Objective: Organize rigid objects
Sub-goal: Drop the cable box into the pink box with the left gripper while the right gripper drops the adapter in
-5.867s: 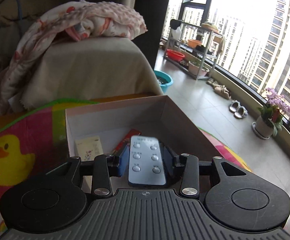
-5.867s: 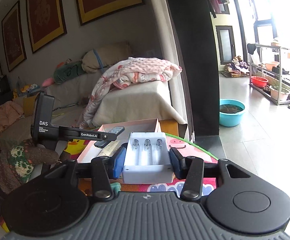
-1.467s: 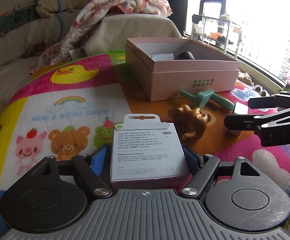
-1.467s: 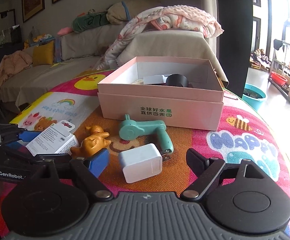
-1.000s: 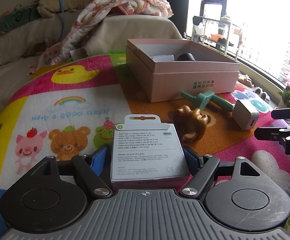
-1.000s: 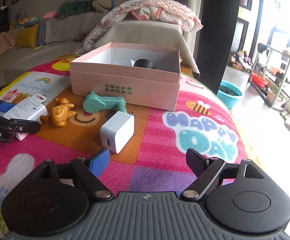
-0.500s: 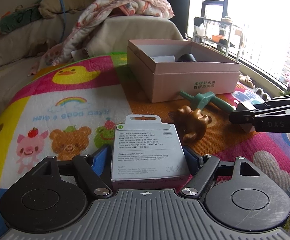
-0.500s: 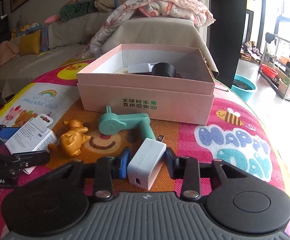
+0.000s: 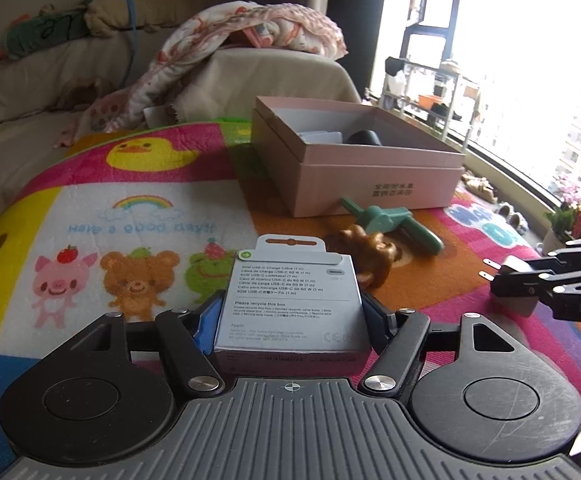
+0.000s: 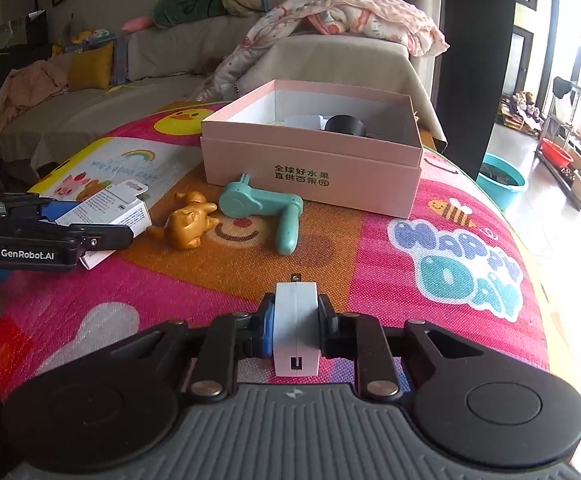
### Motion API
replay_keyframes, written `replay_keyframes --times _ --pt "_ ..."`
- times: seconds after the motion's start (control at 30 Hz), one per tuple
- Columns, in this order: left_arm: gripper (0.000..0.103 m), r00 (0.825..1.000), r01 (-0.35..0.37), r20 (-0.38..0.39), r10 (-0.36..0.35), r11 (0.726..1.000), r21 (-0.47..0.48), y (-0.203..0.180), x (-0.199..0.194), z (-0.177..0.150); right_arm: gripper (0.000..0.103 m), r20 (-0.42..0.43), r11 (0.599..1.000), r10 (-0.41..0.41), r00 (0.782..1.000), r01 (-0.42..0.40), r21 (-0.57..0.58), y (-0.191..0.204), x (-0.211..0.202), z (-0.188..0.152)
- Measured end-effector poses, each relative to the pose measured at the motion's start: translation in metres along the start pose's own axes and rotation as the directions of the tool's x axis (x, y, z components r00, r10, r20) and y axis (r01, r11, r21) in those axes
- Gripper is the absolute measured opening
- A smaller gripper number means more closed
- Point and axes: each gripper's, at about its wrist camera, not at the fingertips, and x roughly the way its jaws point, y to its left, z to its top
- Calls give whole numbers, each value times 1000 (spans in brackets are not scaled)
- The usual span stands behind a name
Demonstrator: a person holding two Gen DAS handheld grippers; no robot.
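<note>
The right hand-held gripper (image 10: pixel 295 326) is clenched on a small white plastic wall charger (image 10: pixel 296 330), pinching its two flat sides with the metal prongs pointing away from the camera; in the left wrist view the charger appears raised off the colourful cartoon-print play mat (image 10: pixel 430 280), though the gap is hard to judge. The left hand-held gripper (image 9: pixel 290 312) has a white cardboard cable box with a hang tab (image 9: pixel 290 304) between its fingers, and its jaws are closing on the box, the blue pad (image 9: pixel 206 318) just beside the box's left side; whether the pads already press on it cannot be told. The box rests on the mat. Just ahead of the left hand-held gripper and to its right lies a golden-brown animal figurine (image 9: pixel 372 252), and beyond that a mint-green plastic handheld fan (image 9: pixel 390 222) lies flat, near the figurine. Further ahead of both stands an open pink cardboard box with green lettering on its front (image 10: pixel 310 168), holding a black round object (image 10: pixel 344 124) and a pale flat item (image 10: pixel 304 121). Behind the mat is a beige sofa (image 10: pixel 170 56) draped with a pink patterned blanket (image 10: pixel 350 12).
</note>
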Motion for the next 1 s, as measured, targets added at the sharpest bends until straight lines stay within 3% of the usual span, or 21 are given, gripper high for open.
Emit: replay_keyframes --times 0.17,0.3,0.37,0.43,0.53,0.63,0.73,0.83,1.0 --pt "74 997 23 66 -31 994 109 -21 -22 3 20 -8 1000 15 1000 -15 19 -10 -9 -2" --pt "74 981 57 176 -79 990 128 -26 -44 37 20 13 996 47 999 -48 80 -26 -20 9" --pt "74 959 77 258 -115 985 153 -29 -59 71 20 61 992 62 996 -69 110 -36 -33 27" --pt "74 926 62 356 -126 981 186 -35 -72 112 20 137 992 52 989 -67 107 -44 -51 54" --pt "74 888 72 437 -142 982 174 -41 -74 168 13 281 995 30 959 -56 84 -54 -80 104" --pt "74 914 171 349 -209 976 136 -43 -34 204 12 361 995 13 932 -47 85 -64 -91 154" --pt "74 954 198 213 -210 977 78 -41 27 204 12 385 996 -11 923 -24 86 -71 -79 193" --pt "74 978 155 134 -163 985 72 -35 75 186 12 331 997 -41 943 15 80 -72 -47 210" --pt "74 980 178 77 -181 983 41 -13 108 158 12 234 998 -59 970 51 41 -77 -9 178"
